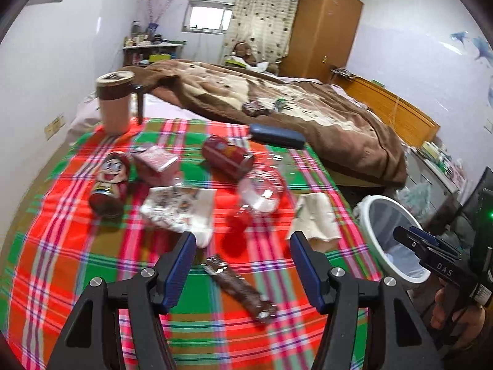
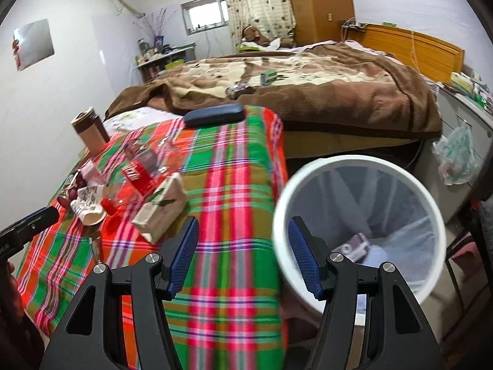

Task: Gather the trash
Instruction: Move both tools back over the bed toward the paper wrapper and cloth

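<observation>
Left wrist view first: our left gripper (image 1: 243, 256) hangs over the plaid cloth (image 1: 61, 246) with its jaws wide apart and nothing between them. Most of the trash is out here: a brown wrapper (image 1: 243, 289) just under the fingers, a crumpled printed paper (image 1: 178, 206), a clear plastic bottle (image 1: 262, 191) with a red cap, a red can (image 1: 226, 154) on its side, a pink carton (image 1: 155, 162), a cartoon-face can (image 1: 109, 185) and a white tissue pack (image 1: 314, 215) near the cloth's right edge. The tall cup (image 1: 115, 101) and the blue case (image 1: 275, 135) at the back look like keepers to us, not trash. The bin (image 1: 369, 231) sits off the right edge, with our right gripper (image 1: 414, 243) over it.

Right wrist view: the right gripper (image 2: 243, 252) is spread wide too and holds nothing, hanging between the cloth's edge and the white bin (image 2: 431, 203). Inside the liner we can see only a purplish packet (image 2: 354, 246) and something pale beside it.

So we'd say it's early days: a piece or two in the bin, nearly everything left on the cloth. That wrapper looks like the easiest next grab
</observation>
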